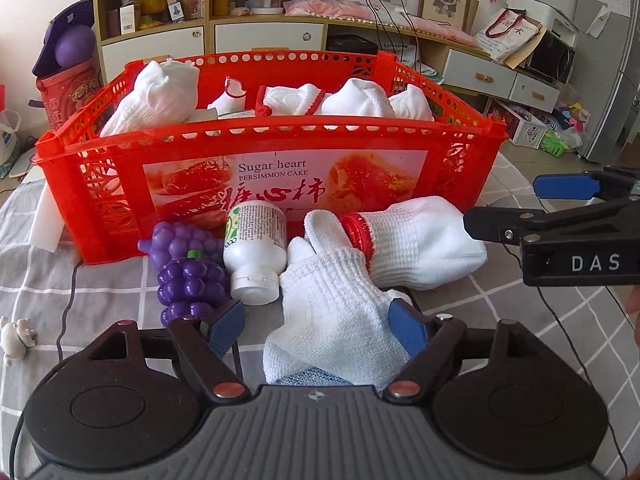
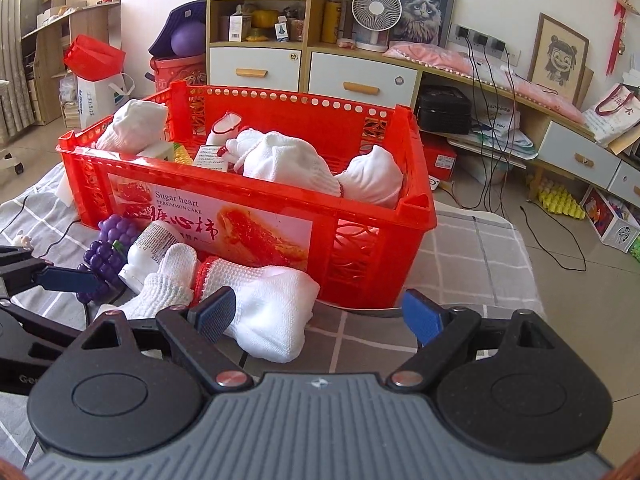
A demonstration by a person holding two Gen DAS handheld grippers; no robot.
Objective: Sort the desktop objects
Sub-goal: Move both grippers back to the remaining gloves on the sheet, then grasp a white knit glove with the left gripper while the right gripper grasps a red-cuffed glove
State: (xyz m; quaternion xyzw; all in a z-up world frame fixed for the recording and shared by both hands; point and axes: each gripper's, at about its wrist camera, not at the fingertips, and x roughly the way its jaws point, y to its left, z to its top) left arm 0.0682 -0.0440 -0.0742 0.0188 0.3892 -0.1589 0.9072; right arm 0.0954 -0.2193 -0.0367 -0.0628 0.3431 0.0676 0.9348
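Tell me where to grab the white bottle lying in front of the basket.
Grip the white bottle across its round body, coming from above. It lies on its side, cap toward the camera, wedged between the purple grapes and a white glove.

Behind the table, a white desk fan (image 2: 376,10) stands beside a framed cat picture (image 2: 423,14) on the cabinet.

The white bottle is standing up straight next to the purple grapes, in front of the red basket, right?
Not quite. The white bottle is lying on its side, cap end toward the camera, not standing up. The left wrist view shows this. The rest is right: it is next to the purple grapes, in front of the red basket.
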